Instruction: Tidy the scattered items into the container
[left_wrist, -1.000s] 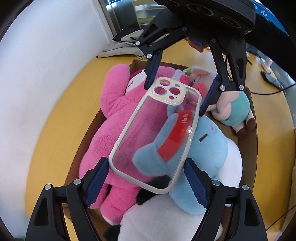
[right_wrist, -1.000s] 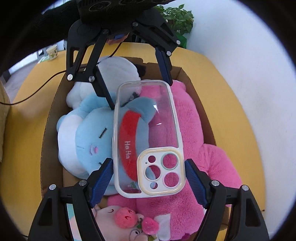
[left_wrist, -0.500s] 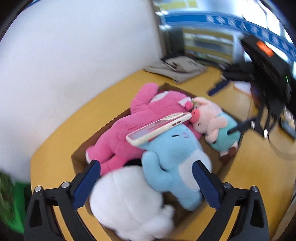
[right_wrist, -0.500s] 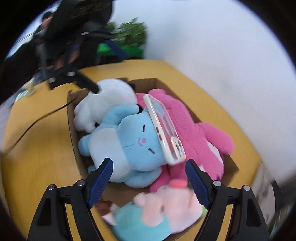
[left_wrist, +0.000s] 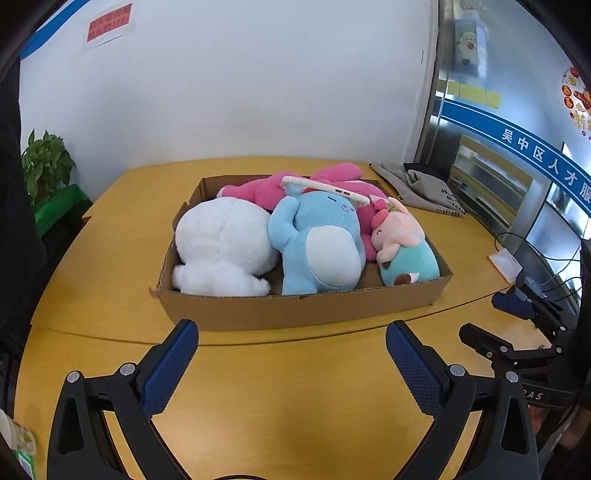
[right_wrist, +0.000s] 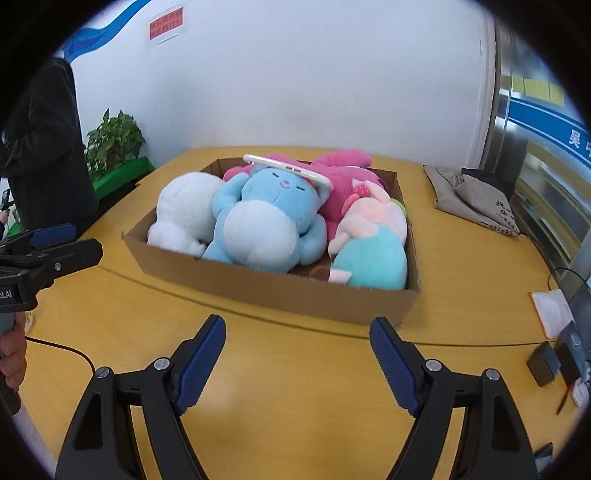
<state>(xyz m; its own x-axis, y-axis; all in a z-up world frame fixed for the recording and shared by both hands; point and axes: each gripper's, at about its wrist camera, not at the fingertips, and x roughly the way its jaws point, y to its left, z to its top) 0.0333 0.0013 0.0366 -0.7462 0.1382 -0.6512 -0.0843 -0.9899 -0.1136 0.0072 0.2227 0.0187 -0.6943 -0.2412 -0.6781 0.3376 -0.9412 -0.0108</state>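
While both tongs (left_wrist: 291, 363) (right_wrist: 297, 356) gape empty, the cardboard box (left_wrist: 295, 314) holds plush toys (left_wrist: 317, 243) topped by a phone case (left_wrist: 325, 189).

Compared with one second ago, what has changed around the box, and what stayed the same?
Both grippers let go of the clear phone case and pulled back over the yellow table; the left gripper, its jaws just opening, and the right gripper now hover empty. The case rests on the plush toys; cardboard box and toys stayed put.
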